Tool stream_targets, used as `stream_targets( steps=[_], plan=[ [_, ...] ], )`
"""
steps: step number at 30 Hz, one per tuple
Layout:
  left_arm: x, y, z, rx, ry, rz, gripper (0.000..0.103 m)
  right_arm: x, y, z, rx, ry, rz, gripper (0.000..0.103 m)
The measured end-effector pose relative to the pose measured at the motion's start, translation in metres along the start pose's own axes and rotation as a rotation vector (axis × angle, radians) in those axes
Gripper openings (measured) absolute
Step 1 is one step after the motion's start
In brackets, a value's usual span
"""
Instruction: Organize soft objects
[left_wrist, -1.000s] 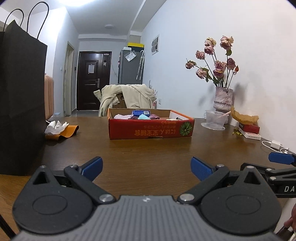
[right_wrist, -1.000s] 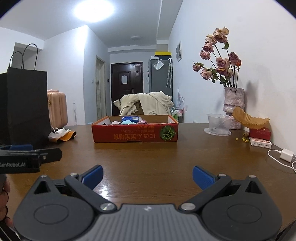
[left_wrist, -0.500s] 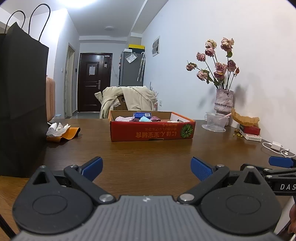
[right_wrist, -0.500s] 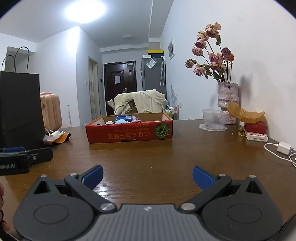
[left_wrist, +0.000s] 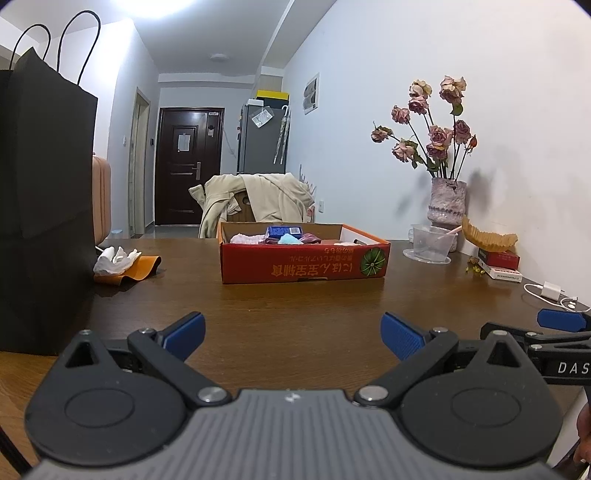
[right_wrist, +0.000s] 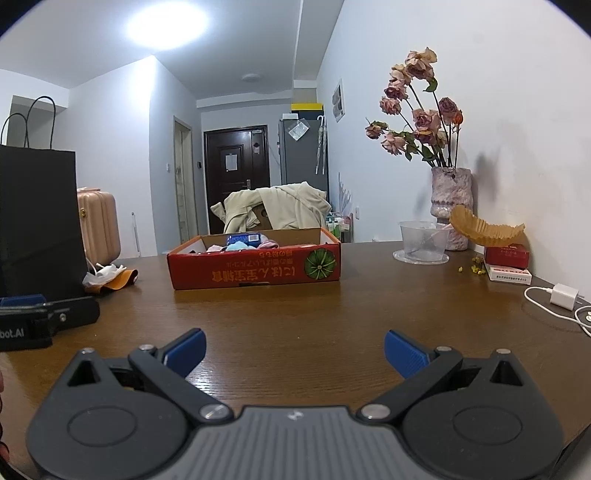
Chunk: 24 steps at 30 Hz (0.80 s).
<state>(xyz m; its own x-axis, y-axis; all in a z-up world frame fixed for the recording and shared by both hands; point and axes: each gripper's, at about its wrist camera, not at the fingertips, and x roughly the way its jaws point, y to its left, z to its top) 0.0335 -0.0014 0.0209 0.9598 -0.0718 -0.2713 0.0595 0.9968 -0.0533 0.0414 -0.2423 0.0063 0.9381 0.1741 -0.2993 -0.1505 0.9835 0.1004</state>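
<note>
1. Toward the far edge of the desk (left_wrist: 295, 314) sits the red cardboard box (left_wrist: 303, 264), open-topped. Soft items (left_wrist: 275, 238) lie inside it — pink and maroon cloth, a light blue piece, and a blue packet (left_wrist: 284, 231) with a white label on top.
2. Near the left edge, beside the black paper bag (left_wrist: 40, 206), a crumpled white cloth (left_wrist: 116, 258) rests on an orange cloth (left_wrist: 136, 267). Both are outside the box.
3. Left gripper (left_wrist: 291, 332): jaws spread wide, nothing between them, low over the near edge. Right gripper (right_wrist: 293, 349): same — released, empty, alongside it.
4. Step in hand, as a judgement: neither gripper is engaged with any item. Scene fits two readings — box holding a pile to be sorted, or box already filled and only the two cloths at the left edge remaining. Pictures do not settle which, so no next move is specified.
5. Any pick among these would call for a shallow pinch on a fold; limp fabric will likely drape and drag neighbours.
6. Writing: box front carries yellow Chinese characters printed upside down beside a green pumpkin-like graphic; not legible to me. Right gripper body shows "DAS" in the left view; left gripper body shows "bot.AI" in the right view. Red packet (right_wrist: 506, 255) at the right edge: text too small.
</note>
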Motion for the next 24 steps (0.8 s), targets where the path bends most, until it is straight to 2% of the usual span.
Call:
stream_targets(
  steps=[24],
  plan=[
    [-0.0030,-0.0024,0.0036,0.010,-0.023,-0.013,0.103,-0.0007,0.0033,-0.0008,-0.008,-0.002,0.008,0.103]
  ],
)
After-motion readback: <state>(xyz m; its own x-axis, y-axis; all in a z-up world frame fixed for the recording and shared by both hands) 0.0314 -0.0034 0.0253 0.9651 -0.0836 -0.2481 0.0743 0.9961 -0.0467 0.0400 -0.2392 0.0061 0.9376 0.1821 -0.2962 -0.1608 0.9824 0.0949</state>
